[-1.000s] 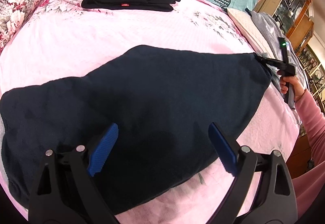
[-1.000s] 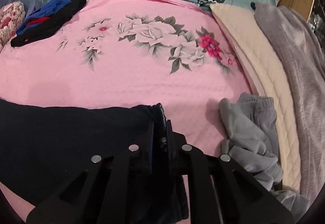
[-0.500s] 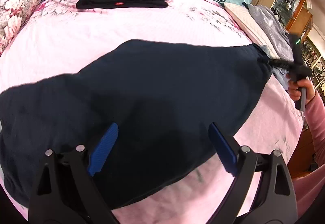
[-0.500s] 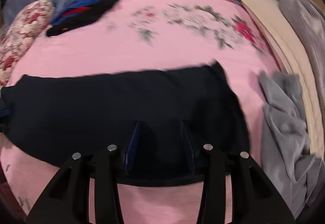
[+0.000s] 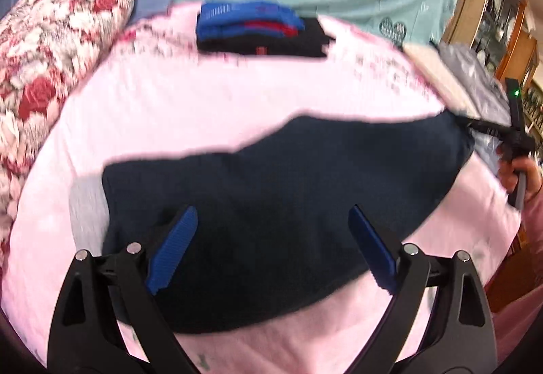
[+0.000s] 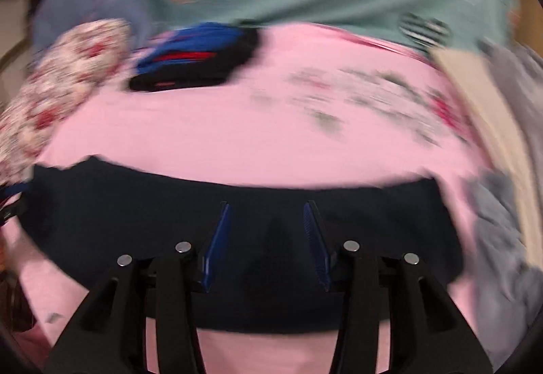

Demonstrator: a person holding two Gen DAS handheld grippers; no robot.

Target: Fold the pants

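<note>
Both frames blurred. Nearest, left gripper [image 5: 271, 248] w/ blue pads spread wide, holding nothing, over dark navy pants [image 5: 271, 204] lying flat across pink bedsheet [image 5: 203, 109]. Right gripper [image 6: 268, 245] also parted, empty, above pants' near edge. To fold well, prob. best to pinch matching corners and keep edges aligned. Beyond pants, bare sheet gives room; farther back a folded clothes stack [image 5: 254, 31], floral pillow [image 5: 51, 51] left, grey clothes [image 6: 502, 238] right.
</note>
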